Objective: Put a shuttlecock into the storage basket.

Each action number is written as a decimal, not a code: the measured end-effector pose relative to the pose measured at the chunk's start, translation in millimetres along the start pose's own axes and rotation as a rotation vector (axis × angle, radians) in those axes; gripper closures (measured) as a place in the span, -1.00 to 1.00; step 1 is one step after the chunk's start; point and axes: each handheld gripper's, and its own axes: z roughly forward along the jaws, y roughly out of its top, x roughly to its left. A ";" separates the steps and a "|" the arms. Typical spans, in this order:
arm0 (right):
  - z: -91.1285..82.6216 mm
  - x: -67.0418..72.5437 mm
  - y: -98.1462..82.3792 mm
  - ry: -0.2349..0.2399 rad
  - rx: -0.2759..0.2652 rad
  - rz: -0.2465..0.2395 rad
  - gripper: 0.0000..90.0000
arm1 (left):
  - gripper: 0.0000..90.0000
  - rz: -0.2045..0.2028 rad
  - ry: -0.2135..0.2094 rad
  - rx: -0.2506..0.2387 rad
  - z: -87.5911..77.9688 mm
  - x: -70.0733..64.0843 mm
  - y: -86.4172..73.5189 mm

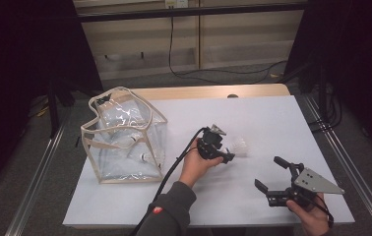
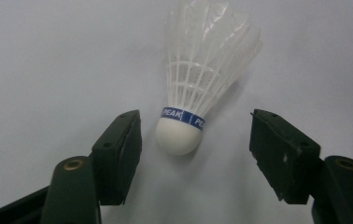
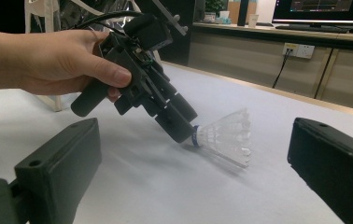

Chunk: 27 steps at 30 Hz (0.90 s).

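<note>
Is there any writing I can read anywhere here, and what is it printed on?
"PEAK": white letters on the blue band round the shuttlecock, above its cork; a second word starts "PE" and is cut off by the curve.
Red badge on the sleeve: too small to read.
Monitor at the back: blurred, unreadable.

The high view looks forward and down from above the person's side onto the whole white table (image 1: 272,123), far enough back to take in the floor and wall beyond. The left gripper view sits very close, aimed steeply down at the shuttlecock (image 2: 202,79) on the tabletop. The right gripper view looks low and nearly level across the table, from a little farther off, at that same shuttlecock (image 3: 226,137), which also appears in the high view (image 1: 239,146).
</note>
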 end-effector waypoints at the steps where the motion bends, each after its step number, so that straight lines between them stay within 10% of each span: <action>1: 0.0 0.0 0.0 0.000 0.000 0.000 -0.94 | -0.19 -0.003 0.001 -0.002 0.7 -0.3 0.0; 27: -0.2 -1.1 -0.5 -0.001 0.001 0.005 -0.94 | 0.13 0.033 0.017 0.024 16.6 0.7 1.9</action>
